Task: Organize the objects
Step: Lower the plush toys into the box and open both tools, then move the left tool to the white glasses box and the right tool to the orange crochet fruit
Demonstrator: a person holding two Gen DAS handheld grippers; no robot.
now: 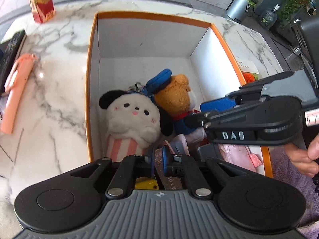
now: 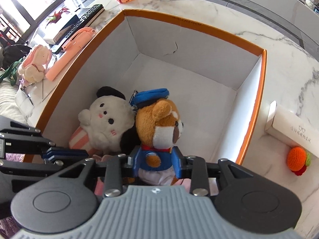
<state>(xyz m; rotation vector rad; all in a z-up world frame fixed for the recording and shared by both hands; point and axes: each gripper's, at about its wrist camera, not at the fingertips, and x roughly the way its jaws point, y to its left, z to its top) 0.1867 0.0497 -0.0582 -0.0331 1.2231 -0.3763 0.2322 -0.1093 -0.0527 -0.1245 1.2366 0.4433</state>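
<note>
Inside the orange-rimmed box (image 2: 262, 91), white-walled, on the marble counter (image 2: 283, 45): at left a white plush with black ears (image 2: 105, 123) in a pink-striped cup, touching a brown bear plush (image 2: 159, 127) in a blue cap beside it. Left gripper (image 1: 158, 160) closed tight on a brown strap (image 1: 169, 179). Right gripper (image 2: 156, 160) jaws part open, straddling the bear's blue body, whether touching it unclear

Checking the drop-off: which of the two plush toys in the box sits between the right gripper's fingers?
The brown bear in the blue cap, between the right gripper's open fingers. The white, black-eared plush lies beside it, outside them.
</note>
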